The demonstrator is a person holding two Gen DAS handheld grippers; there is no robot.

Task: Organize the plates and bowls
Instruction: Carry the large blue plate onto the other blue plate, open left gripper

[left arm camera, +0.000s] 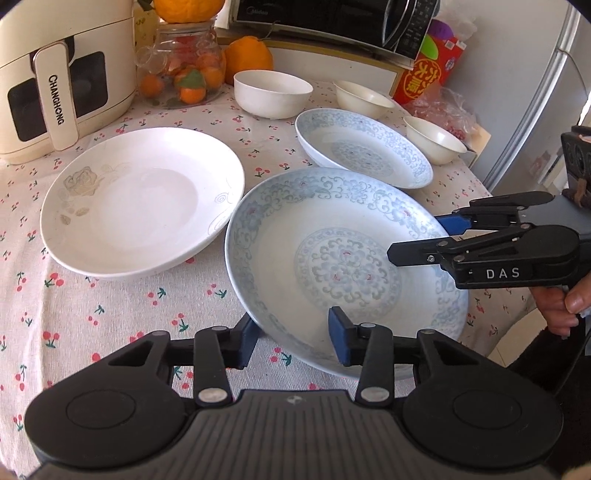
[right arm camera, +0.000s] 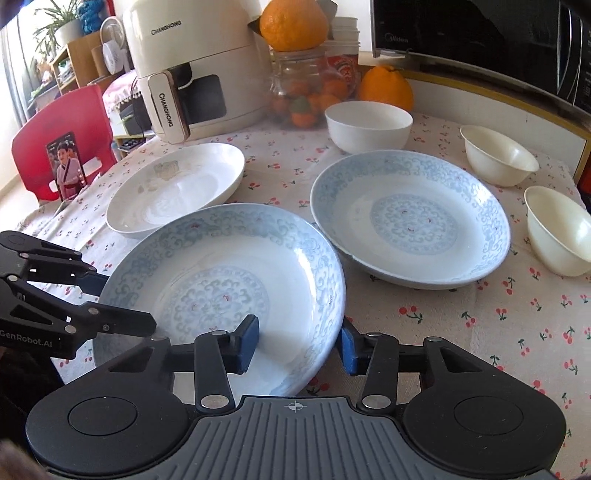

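A blue-patterned plate [left arm camera: 343, 258] [right arm camera: 221, 288] sits nearest me, tilted, its rim between the fingers of both grippers. My left gripper [left arm camera: 295, 339] straddles its near-left rim, one pad inside and one outside. My right gripper [right arm camera: 299, 343] straddles its right rim the same way and shows from the side in the left wrist view [left arm camera: 421, 240]. Whether the pads press on the rim is unclear. A second blue-patterned plate [left arm camera: 364, 147] [right arm camera: 410, 218] lies behind. A white plate [left arm camera: 142, 199] [right arm camera: 177, 188] lies at left. A white bowl [left arm camera: 273, 92] [right arm camera: 369, 125] and two cream bowls [left arm camera: 364, 98] [left arm camera: 436, 140] stand further back.
A cream air fryer [left arm camera: 55, 74] stands at the back left, beside a glass jar of small oranges [left arm camera: 184, 62] and a large orange [left arm camera: 249, 55]. A microwave [left arm camera: 332, 22] sits on a shelf behind. A red chair [right arm camera: 62, 140] stands off the table's left side.
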